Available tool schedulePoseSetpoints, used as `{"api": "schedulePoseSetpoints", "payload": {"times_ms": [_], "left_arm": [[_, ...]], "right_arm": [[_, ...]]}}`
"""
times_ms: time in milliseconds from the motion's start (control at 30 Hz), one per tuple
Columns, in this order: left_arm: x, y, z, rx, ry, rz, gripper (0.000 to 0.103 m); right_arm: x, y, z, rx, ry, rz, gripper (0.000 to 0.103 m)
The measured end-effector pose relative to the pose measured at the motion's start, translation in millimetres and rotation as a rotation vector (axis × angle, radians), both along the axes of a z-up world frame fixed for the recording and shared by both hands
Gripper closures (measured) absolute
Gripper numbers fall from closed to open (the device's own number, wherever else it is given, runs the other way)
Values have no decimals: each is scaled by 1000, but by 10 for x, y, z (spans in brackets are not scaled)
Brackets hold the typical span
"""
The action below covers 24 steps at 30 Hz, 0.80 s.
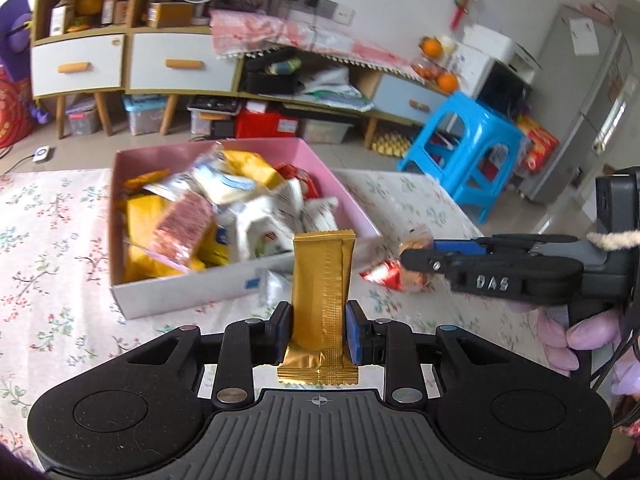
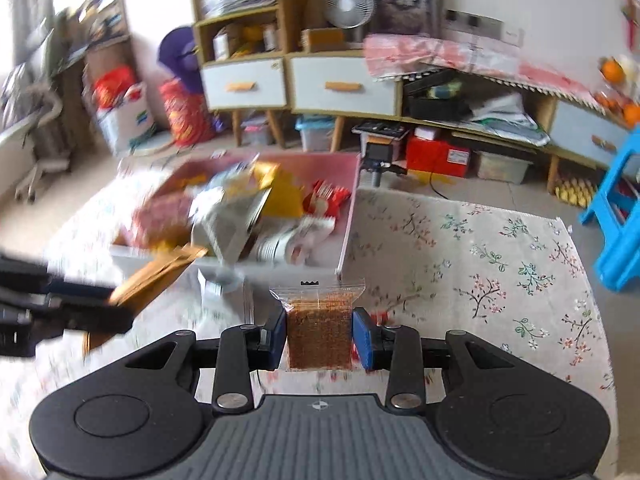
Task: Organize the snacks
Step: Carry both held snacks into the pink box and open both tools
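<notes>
A counter (image 1: 52, 248) under a floral cloth carries a pink box (image 1: 340, 184) heaped with snack packets, with drawer cabinets and a blue stool (image 1: 460, 140) on the far side of the room. The left gripper (image 1: 318, 330) is clamped on an upright gold-wrapped bar (image 1: 323, 276), held just near the box's front wall. To its right, the right gripper (image 2: 320, 334) grips a clear packet of reddish-brown snack (image 2: 318, 332), above the cloth beside the box's near right corner; a red-wrapped snack (image 1: 384, 274) lies on the cloth there.

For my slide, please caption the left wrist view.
Left tool holds gold snack bar before the pink snack box.
</notes>
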<state>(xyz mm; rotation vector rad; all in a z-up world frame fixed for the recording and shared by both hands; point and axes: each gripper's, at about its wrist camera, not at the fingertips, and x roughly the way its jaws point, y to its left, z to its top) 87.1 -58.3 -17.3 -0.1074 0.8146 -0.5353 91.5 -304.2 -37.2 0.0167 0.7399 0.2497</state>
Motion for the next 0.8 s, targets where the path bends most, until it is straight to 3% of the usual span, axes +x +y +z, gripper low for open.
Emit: {"api": "schedulePoseSetpoints", "payload": {"times_ms": [433,633,800], "left_arm": [[652,241,66,-53,24,185,77],[987,232,63,-35,38,251,77],[1190,183,21,-1,22,294,77]], "right_arm": [[558,-113,-25,335,48,-206,80],[618,-74,-90,338,62,-220,80],[684,-176,-108,410,60,-251,80]]}}
